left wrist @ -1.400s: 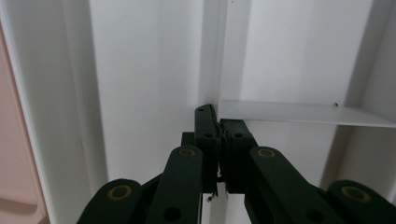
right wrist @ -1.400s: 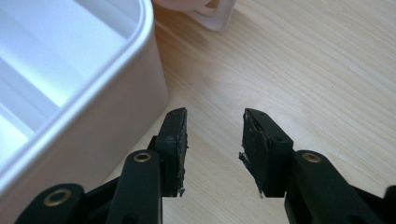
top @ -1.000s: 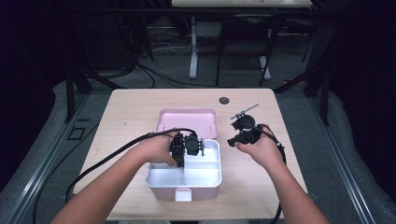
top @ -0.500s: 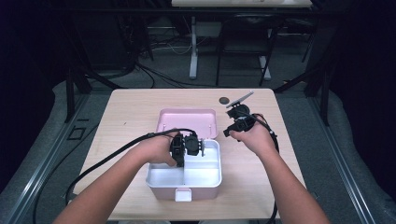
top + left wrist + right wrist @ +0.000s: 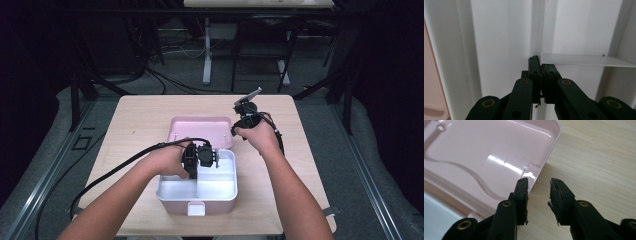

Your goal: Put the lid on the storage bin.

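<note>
A pink box (image 5: 172, 206) with a white, divided inside (image 5: 216, 189) stands at the table's near middle. Its pink lid (image 5: 200, 129) lies open and flat behind it. My left gripper (image 5: 216, 160) reaches into the box from the left. In the left gripper view its jaws are shut on the thin white divider (image 5: 541, 30), and the left gripper (image 5: 541, 65) sits where a cross wall (image 5: 584, 60) branches off. My right gripper (image 5: 233, 132) is open at the lid's right edge. In the right gripper view the right gripper (image 5: 539, 185) straddles the lid rim (image 5: 549, 157), one jaw over the lid, one over the table.
The wooden table (image 5: 140, 120) has bare room left of the box and along its far edge. A black cable (image 5: 115, 170) trails from the left gripper over the table's left front. Dark floor, metal frames and cables surround the table.
My right gripper has moved left and away from the person, from the bare table right of the box up to the lid's right edge. The left gripper has stayed in the box.
</note>
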`<state>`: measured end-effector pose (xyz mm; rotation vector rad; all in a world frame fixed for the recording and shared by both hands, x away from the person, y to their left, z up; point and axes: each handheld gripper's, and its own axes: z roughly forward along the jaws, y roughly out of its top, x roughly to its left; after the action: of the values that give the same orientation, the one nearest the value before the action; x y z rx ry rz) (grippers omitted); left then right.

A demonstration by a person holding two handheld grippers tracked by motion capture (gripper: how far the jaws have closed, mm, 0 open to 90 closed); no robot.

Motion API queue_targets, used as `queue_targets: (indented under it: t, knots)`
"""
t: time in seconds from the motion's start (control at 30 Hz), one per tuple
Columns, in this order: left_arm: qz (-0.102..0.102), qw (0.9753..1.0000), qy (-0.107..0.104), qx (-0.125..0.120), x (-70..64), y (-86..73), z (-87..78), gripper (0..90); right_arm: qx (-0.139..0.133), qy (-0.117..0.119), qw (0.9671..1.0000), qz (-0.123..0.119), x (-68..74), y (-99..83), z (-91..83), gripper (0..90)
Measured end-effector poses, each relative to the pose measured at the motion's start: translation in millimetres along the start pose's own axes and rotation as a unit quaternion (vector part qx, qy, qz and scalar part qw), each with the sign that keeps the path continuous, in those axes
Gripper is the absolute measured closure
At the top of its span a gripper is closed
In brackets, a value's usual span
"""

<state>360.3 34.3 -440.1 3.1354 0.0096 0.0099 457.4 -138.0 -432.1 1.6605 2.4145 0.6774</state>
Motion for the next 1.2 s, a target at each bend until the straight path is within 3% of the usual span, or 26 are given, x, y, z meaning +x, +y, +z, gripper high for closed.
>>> queue_targets:
  t: [0.37, 0.4, 0.43, 0.67, 1.2]
  knots:
    - [-0.002, 1.0, 0.002, -0.001, -0.8, -0.1, 0.0, 87.0, 0.006, -0.018, 0.9993, 0.031, 0.7, 15.6, 28.4, 71.4]
    - [-0.002, 1.0, 0.002, -0.001, -1.0, -0.1, 0.0, 87.0, -0.006, -0.02, 0.9991, 0.036, 0.6, 16.0, 31.9, 71.4]
    - [-0.002, 1.0, 0.003, -0.001, -1.2, -0.1, 0.0, 87.0, 0.003, -0.02, 0.9991, 0.037, -0.4, 17.6, 31.9, 71.4]
    - [0.002, 1.0, 0.007, 0.001, -1.6, 0.1, -0.1, 87.2, 0.001, -0.026, 0.9979, 0.059, -5.0, 21.3, 38.6, 73.5]
    - [0.001, 1.0, 0.005, 0.001, -1.6, 0.2, 0.1, 87.3, -0.017, -0.022, 0.9951, 0.095, -6.4, 21.7, 46.4, 78.7]
